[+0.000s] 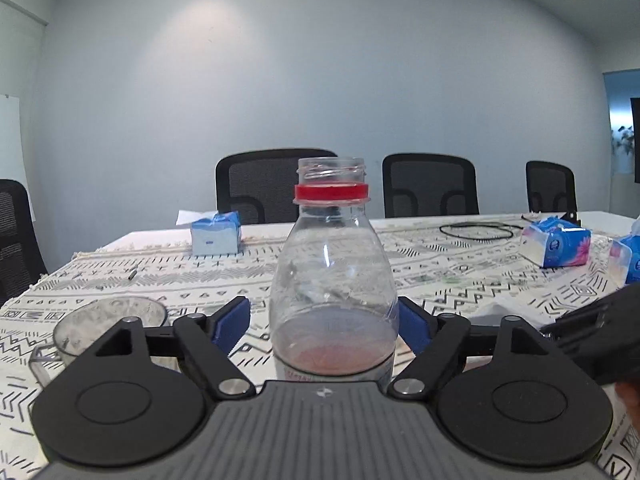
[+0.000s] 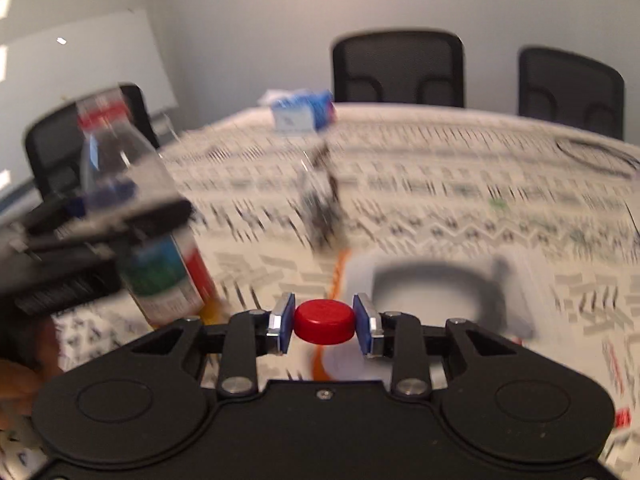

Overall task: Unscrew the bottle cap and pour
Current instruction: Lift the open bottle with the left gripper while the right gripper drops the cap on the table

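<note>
A clear plastic bottle with an open mouth, a red neck ring and a little reddish liquid stands upright between the blue pads of my left gripper, which is shut on it. The bottle also shows, blurred, at the left of the right wrist view, held by the left gripper. My right gripper is shut on the red bottle cap above the table. A clear glass cup stands left of the bottle.
A patterned tablecloth covers the table. Tissue packs lie at the back left and right. A black cable loop lies far right. A white tray-like thing lies under the right gripper. Black chairs stand behind the table.
</note>
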`<act>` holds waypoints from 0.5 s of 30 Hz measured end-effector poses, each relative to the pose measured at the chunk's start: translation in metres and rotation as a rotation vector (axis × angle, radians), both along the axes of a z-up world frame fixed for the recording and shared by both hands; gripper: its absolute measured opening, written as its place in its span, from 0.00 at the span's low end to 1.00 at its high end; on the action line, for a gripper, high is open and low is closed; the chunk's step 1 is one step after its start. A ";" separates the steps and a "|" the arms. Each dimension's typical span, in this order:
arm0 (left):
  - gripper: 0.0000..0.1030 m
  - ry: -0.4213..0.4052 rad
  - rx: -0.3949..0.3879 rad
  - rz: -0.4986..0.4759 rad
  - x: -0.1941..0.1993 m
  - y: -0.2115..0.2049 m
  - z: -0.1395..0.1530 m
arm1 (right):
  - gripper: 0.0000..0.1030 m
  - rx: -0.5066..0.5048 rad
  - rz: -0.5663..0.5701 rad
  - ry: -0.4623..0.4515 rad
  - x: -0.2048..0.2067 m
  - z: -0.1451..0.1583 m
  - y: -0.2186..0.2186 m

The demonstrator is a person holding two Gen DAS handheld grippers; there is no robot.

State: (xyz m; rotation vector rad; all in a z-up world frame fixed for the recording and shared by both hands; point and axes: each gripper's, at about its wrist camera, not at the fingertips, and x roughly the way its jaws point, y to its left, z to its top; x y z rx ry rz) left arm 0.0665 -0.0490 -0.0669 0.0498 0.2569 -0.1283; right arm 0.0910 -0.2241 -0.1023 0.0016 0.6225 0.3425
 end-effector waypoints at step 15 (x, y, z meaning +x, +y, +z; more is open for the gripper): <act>0.95 0.018 -0.068 0.077 -0.077 0.032 0.039 | 0.74 0.051 -0.187 -0.165 -0.065 0.047 0.022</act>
